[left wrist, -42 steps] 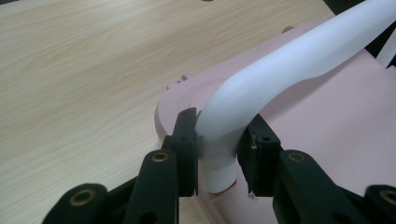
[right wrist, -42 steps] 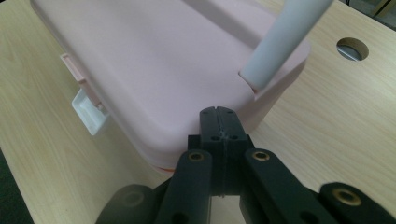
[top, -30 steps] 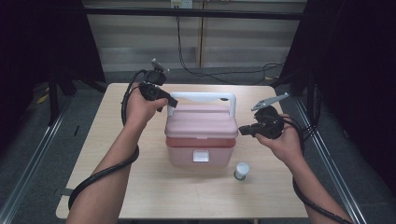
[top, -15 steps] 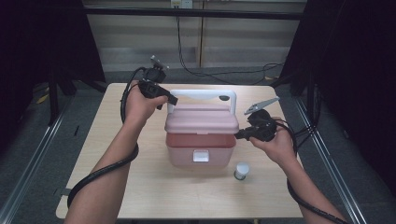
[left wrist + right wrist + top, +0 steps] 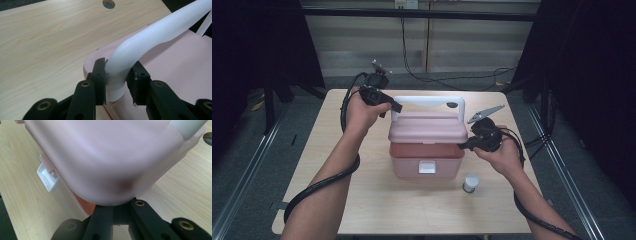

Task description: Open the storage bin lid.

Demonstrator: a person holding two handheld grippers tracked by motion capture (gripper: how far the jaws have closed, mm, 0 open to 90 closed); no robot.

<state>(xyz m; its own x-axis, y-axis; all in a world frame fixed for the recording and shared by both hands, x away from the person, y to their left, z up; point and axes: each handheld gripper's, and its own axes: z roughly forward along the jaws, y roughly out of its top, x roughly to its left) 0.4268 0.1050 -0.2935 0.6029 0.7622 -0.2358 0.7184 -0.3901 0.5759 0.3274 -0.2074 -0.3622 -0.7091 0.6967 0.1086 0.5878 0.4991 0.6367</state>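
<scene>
Since a second ago the right gripper (image 5: 467,145) has moved in from beside the pink box (image 5: 427,150) to its lid's right edge, jaws together under the rim. That box sits mid-table (image 5: 362,200); the left gripper (image 5: 115,76) is clamped on its white handle (image 5: 427,102). A small white jar (image 5: 470,183) stands just beside the box.

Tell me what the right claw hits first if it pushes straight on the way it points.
Most likely the rounded corner of the pale pink plastic box lid, which sits right ahead of the shut right claw; whether they already touch is unclear.
</scene>
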